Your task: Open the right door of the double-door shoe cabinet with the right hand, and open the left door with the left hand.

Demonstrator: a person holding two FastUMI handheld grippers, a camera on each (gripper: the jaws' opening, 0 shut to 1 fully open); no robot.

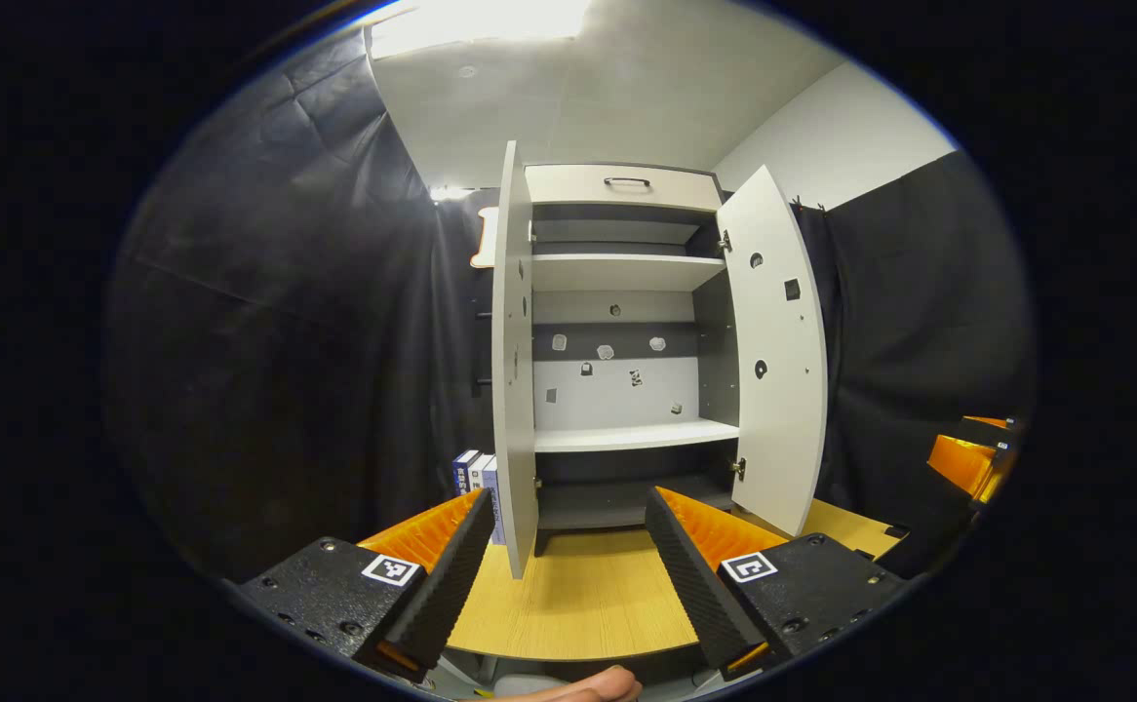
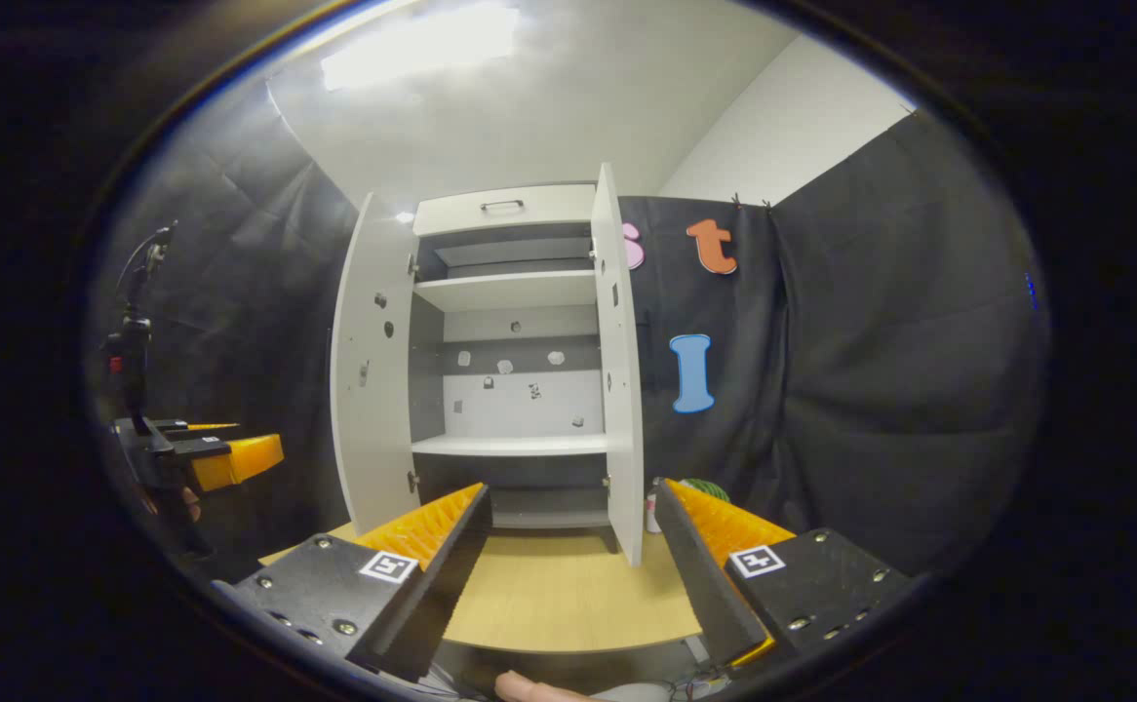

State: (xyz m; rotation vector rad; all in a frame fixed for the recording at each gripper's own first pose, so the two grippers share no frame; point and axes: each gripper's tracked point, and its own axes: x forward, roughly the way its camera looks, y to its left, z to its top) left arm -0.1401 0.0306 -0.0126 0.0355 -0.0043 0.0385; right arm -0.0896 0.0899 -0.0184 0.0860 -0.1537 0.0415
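1. The shoe cabinet (image 1: 627, 351) is seen standing upright on the wooden worktop (image 1: 578, 595), straight ahead of both tongs and well apart from them.
2. Both doors are found swung outward: the left door (image 1: 514, 361) is seen nearly edge-on in the left gripper view, and the right door (image 1: 773, 361) is seen with its inner face turned to the camera. The task is judged essentially complete.
3. The left tongs (image 1: 561, 546) are held open with nothing between the fingers; the lower edge of the left door lies just above and inside their gap.
4. The right tongs (image 2: 568, 541) are likewise held open and empty; the right door (image 2: 619, 370) hangs edge-on just above them.
5. Each door's long axis runs vertically, and each is nearer to its own hand.
6. Books (image 1: 476, 478) beside the cabinet are shown by the left gripper view; the right gripper view shows the left tongs (image 2: 227, 458) farther off at its left.
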